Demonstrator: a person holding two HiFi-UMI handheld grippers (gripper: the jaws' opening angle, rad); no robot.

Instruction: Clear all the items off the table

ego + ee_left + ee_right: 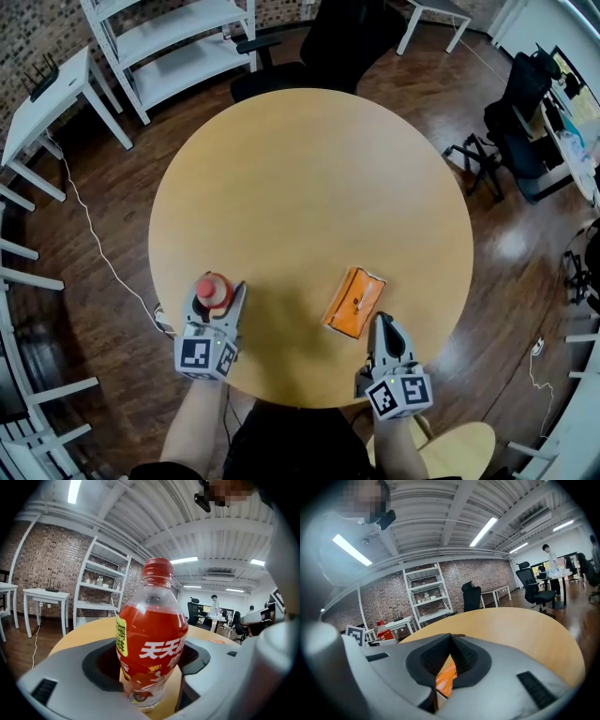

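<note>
At the table's (309, 178) 8 o'clock my left gripper (217, 302) is clamped on the upright red bottle (152, 634), the orange packet (354, 302) lies flat at about 5 o'clock, and my right gripper (381, 321) sits just beside the packet's 5 o'clock corner with its jaws pressed together.
</note>
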